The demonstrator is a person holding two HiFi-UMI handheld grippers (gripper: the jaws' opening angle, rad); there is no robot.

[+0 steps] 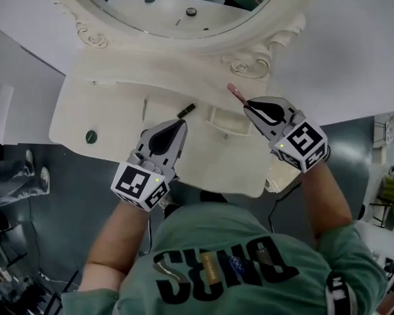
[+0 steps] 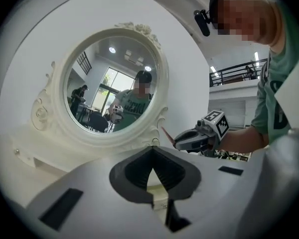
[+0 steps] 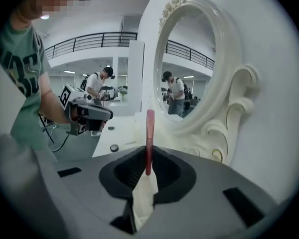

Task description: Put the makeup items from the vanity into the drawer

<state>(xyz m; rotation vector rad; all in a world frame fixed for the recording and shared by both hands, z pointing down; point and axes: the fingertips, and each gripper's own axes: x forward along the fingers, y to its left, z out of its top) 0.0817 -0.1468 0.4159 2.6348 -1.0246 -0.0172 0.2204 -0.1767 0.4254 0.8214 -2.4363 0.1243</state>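
The right gripper (image 3: 148, 156) is clamped on a slim pink tube (image 3: 149, 128). Its pads pinch the tube's lower end, and the tube stands upright out of the jaws. In the head view this gripper is right of centre, with the tube pointing up and left toward the scrolled foot of the mirror (image 1: 184, 41) frame.

The left gripper (image 2: 150, 151) has its jaws together at the tips with nothing between them. In the head view it sits just left of centre, above the front part of the vanity (image 1: 118, 110), well apart from the right gripper.

Near the left gripper's tips, a small black item (image 1: 186, 111) lies on the white top. A thin stick (image 1: 144, 108) lies further left. A round dark item (image 1: 90, 136) sits near the vanity's left edge.

Between the two grippers a boxy recess (image 1: 221, 119) shows in the vanity's middle. It may be the open drawer, though the steep angle leaves that unsure.

The oval mirror fills the upper part of the head view. The person's green shirt (image 1: 230, 261) takes up the bottom of that frame.
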